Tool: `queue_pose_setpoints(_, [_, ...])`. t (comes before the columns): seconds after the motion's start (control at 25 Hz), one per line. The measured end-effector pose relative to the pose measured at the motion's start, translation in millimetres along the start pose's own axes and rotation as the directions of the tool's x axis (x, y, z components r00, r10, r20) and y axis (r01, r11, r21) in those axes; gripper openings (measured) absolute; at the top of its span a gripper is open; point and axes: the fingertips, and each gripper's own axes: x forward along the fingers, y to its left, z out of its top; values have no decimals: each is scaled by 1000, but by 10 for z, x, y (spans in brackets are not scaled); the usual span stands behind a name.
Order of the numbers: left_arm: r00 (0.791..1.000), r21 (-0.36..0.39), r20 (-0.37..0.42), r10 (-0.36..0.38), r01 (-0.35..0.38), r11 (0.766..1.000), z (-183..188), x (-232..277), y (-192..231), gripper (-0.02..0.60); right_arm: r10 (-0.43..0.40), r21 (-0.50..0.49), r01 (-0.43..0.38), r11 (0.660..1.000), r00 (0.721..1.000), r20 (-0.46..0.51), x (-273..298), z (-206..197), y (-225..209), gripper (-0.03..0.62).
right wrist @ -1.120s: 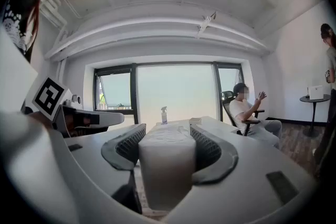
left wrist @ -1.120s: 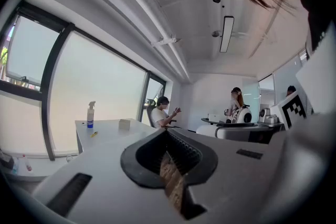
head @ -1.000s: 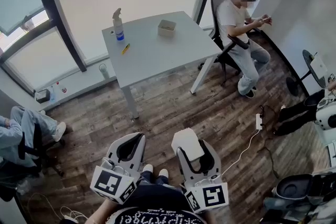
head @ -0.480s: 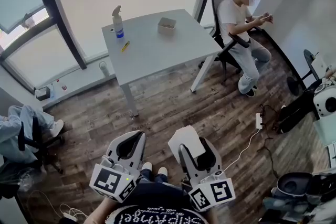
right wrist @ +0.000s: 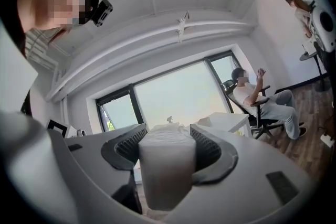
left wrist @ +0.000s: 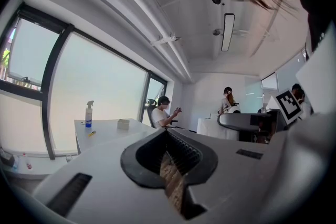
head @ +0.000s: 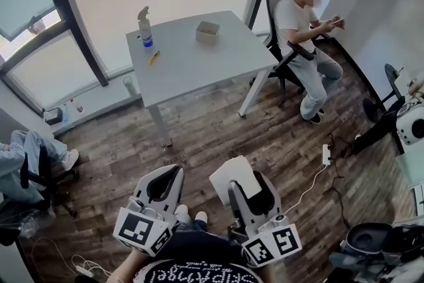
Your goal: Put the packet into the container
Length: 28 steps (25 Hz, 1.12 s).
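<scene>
Left gripper (head: 163, 175): we see its jaws drawn together to a thin slit, holding nothing, above the wooden floor (head: 218, 129).
Right gripper (head: 246, 181): we find it clamped on the white packet (head: 230, 172), beside the left one.
Packet: well apart from the table (head: 199, 69).
Container (head: 207, 30): we note it on the table, near a spray bottle (head: 144, 26).
</scene>
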Motion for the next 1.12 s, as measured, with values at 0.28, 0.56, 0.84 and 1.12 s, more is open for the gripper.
queue_pose_setpoints(0.28, [1000,-24,-2,12,-12,1000,-67,73,-3,8,-9,-1,9,1000,1000,-7,51,16,-124,268])
queue_pose_setpoints(0.56, [1000,-26,-1,15,-15,1000,-11,192,237,8,-21,0,21,1000,1000,-19,299,-1,-131,267])
queue_pose_setpoints(0.84, [1000,-11,-4,-18,18,1000,168,406,483,8,-34,37,33,999,999,12,635,149,-105,264])
queue_pose_setpoints(1.12, [1000,-10,-4,-30,30,1000,210,519,676,8,-44,51,43,998,999,22,853,150,-104,256])
